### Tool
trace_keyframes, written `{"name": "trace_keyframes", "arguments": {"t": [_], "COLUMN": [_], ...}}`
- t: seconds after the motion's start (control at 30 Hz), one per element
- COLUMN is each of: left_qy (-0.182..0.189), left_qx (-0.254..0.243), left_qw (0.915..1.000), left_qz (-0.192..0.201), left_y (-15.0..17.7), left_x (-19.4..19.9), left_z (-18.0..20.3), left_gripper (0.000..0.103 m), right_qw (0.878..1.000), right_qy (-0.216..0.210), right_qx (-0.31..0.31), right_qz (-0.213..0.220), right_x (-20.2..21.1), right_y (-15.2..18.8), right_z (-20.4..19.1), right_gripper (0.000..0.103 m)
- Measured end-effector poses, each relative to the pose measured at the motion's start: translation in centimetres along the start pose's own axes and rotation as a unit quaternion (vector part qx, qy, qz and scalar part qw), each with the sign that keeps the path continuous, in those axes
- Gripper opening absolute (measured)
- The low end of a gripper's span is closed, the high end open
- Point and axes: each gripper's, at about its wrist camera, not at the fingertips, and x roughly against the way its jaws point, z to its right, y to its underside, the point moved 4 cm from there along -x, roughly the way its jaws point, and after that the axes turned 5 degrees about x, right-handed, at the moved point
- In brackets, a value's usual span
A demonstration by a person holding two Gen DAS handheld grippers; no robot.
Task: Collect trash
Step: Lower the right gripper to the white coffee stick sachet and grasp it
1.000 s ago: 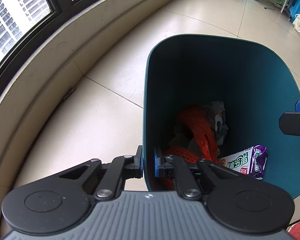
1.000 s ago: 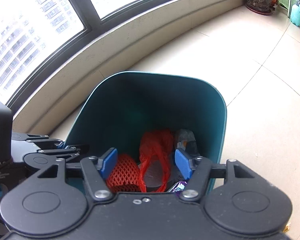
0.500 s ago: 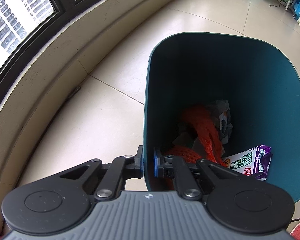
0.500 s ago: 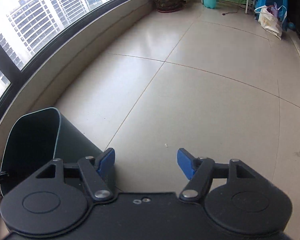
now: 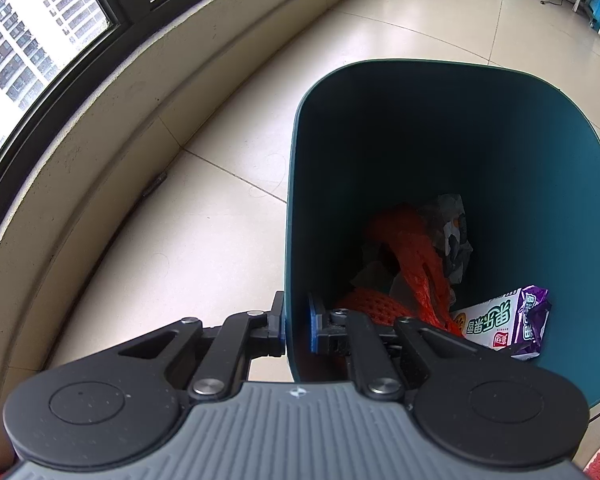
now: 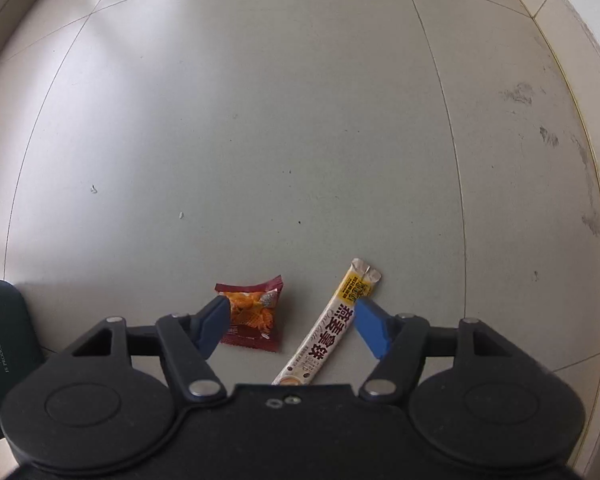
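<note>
Left wrist view: left gripper point(image 5: 296, 330) clamped on near-left wall of teal bin point(image 5: 540, 200), same hold as 1 second ago. Inside: orange net bag point(image 5: 416, 264), purple-white snack packet point(image 5: 508, 322).

Right wrist view: right gripper point(image 6: 290, 326) has swung off bin mouth, now points down at tiled floor point(image 6: 260, 120), jaws apart, empty. 2 pieces of trash between them: red snack wrapper point(image 6: 254, 314) near left pad, long drink-mix sachet point(image 6: 332, 326) near right pad. Judgement: next pickup starting.
</note>
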Motion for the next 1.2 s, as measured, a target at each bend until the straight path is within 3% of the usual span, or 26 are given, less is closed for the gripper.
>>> {"name": "trace_keyframes", "arguments": {"t": [0.37,0.47,0.5,0.7,0.9,1.2], "left_qy": [-0.003,-0.005,-0.005,-0.005,-0.004,0.0], "left_qx": [-0.004,-0.006,-0.006,-0.007,-0.005,-0.002], "left_qw": [1.0,1.0,1.0,1.0,1.0,1.0], "left_qz": [-0.005,-0.005,-0.005,-0.004,-0.003,-0.001], "left_y": [-0.1,-0.2,-0.2,-0.1,0.0,-0.2], "left_x": [-0.2,-0.2,-0.2,-0.3,-0.3,-0.2], "left_z": [0.3,0.4,0.5,0.4,0.3,0.2], "left_gripper": [0.01,0.01,0.01,0.01,0.01,0.01], "right_qw": [0.996,0.995,0.995,0.995,0.997,0.996], "right_qy": [0.007,0.002,0.001,0.018,0.026,-0.026], "right_qx": [-0.075,-0.084,-0.085,-0.084,-0.068,0.054], "right_qz": [-0.05,-0.053,-0.055,-0.05,-0.036,0.061], "right_x": [-5.9,-6.8,-7.0,-7.2,-4.1,7.0], "right_y": [3.3,3.6,3.7,4.7,4.8,1.7], "right_z": [2.2,2.3,2.4,2.0,1.1,-5.2], "right_gripper": [0.047,0.038,0.029,0.025,0.021,0.016]}}
